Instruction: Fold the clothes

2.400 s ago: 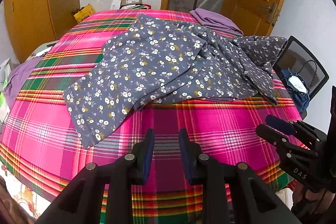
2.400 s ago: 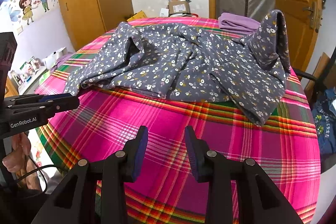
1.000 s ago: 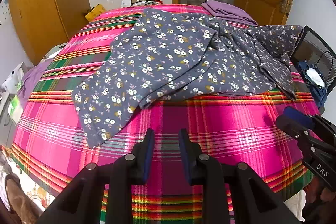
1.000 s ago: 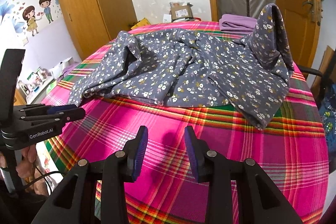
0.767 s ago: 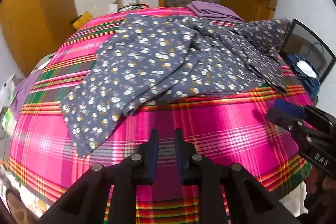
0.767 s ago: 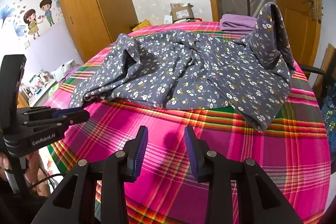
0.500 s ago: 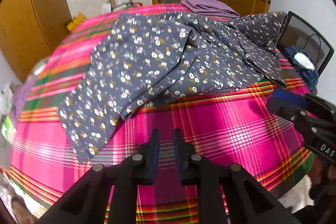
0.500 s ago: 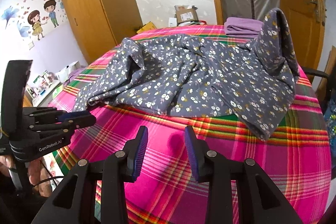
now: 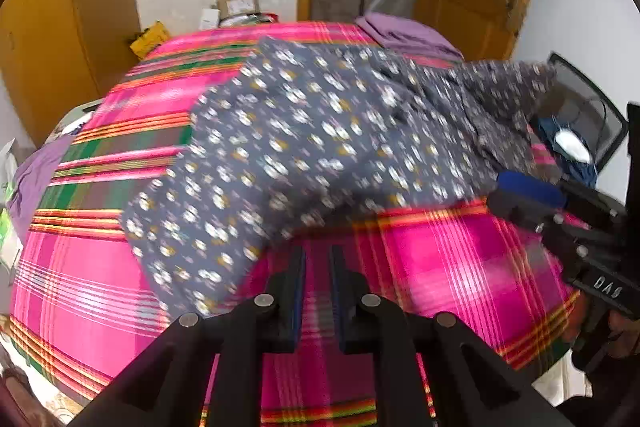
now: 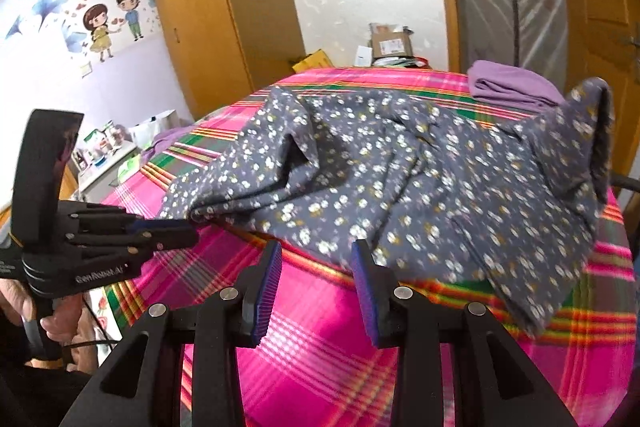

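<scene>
Grey floral garment [image 10: 400,167] untouched; wall stickers [image 10: 100,23] right view only; both fingers released.

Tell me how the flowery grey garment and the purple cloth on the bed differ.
The grey garment is floral, the purple cloth plain. The grey garment sprawls rumpled across the bed; the purple cloth sits folded at the far edge. The grey garment covers much more of the bed. Both rest on the pink plaid cover.

A cardboard box [image 10: 391,43] stands beside the wooden wardrobe [image 10: 224,7].
</scene>
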Action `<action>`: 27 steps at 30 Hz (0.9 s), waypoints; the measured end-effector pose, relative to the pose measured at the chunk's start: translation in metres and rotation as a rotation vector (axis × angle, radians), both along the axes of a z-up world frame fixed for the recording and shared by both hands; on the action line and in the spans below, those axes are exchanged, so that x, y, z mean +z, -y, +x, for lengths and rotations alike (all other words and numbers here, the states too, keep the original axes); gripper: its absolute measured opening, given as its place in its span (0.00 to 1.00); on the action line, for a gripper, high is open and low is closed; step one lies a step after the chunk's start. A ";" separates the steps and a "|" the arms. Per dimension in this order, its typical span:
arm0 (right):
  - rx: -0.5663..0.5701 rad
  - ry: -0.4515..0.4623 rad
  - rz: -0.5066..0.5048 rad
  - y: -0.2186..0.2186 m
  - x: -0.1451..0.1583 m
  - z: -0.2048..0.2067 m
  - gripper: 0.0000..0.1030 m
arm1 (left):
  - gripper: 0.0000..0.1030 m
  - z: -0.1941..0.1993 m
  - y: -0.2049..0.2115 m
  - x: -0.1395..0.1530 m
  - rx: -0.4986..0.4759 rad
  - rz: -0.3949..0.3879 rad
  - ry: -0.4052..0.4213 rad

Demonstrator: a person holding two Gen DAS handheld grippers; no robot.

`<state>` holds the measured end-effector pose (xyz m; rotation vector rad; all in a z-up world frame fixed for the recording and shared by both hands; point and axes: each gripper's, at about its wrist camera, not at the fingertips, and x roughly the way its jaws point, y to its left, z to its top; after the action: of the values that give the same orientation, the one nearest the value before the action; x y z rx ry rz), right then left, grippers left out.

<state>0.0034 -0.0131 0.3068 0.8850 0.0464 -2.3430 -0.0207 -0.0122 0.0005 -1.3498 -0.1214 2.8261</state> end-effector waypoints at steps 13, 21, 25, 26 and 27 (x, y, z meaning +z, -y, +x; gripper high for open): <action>0.078 0.033 0.070 0.045 0.005 -0.061 0.36 | 0.12 -0.008 0.041 -0.003 0.081 0.048 0.022; 0.123 0.074 0.094 0.071 -0.004 -0.087 0.36 | 0.12 -0.009 0.059 0.000 0.099 0.069 0.011; 0.133 0.084 0.097 0.078 -0.004 -0.090 0.36 | 0.12 -0.012 0.063 0.003 0.096 0.084 0.006; 0.135 0.086 0.100 0.080 -0.004 -0.090 0.36 | 0.12 -0.012 0.064 0.003 0.101 0.083 0.001; 0.136 0.089 0.104 0.082 -0.004 -0.091 0.36 | 0.12 -0.012 0.065 0.003 0.107 0.080 -0.003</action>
<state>-0.0876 -0.0949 0.3026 1.0038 0.1869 -2.1889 -0.0329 -0.0769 0.0035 -1.3627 -0.3132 2.8743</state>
